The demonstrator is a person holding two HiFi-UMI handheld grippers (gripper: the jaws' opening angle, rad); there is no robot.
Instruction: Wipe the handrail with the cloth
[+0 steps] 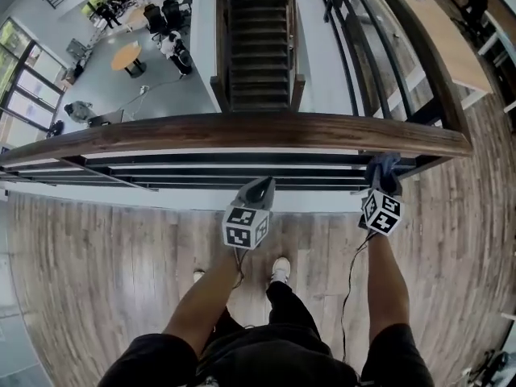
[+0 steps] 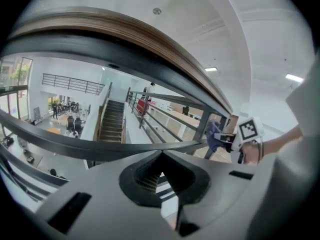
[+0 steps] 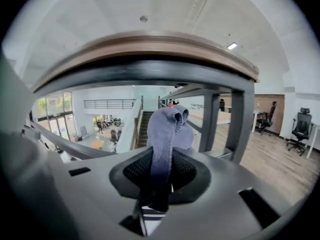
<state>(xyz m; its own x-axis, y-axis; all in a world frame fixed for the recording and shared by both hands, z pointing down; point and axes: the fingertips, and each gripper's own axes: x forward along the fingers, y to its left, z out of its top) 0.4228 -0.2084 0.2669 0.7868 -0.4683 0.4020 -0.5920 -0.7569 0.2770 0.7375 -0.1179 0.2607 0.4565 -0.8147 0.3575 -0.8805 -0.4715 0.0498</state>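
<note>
Bunched blue-grey cloth sat just under the wooden handrail's right end.
The right hand-held gripper clamped it; the left hand-held gripper had its jaws together, empty, facing dark railing bars.

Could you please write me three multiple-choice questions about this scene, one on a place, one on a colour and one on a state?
1. Along the wooden handrail, where is the right gripper?
A. near its right end
B. near its left end
C. at its middle

2. What colour is the cloth?
A. red
B. blue-grey
C. yellow

3. How are the left gripper's fingers?
A. wide apart
B. shut on the cloth
C. shut, with nothing between them

Answers:
1 A: the head view shows it close to the handrail's right corner.
2 B: the right gripper view shows it blue-grey.
3 C: the left gripper view shows the fingers meeting on nothing, while the right gripper's fingers pinch the cloth.
</note>
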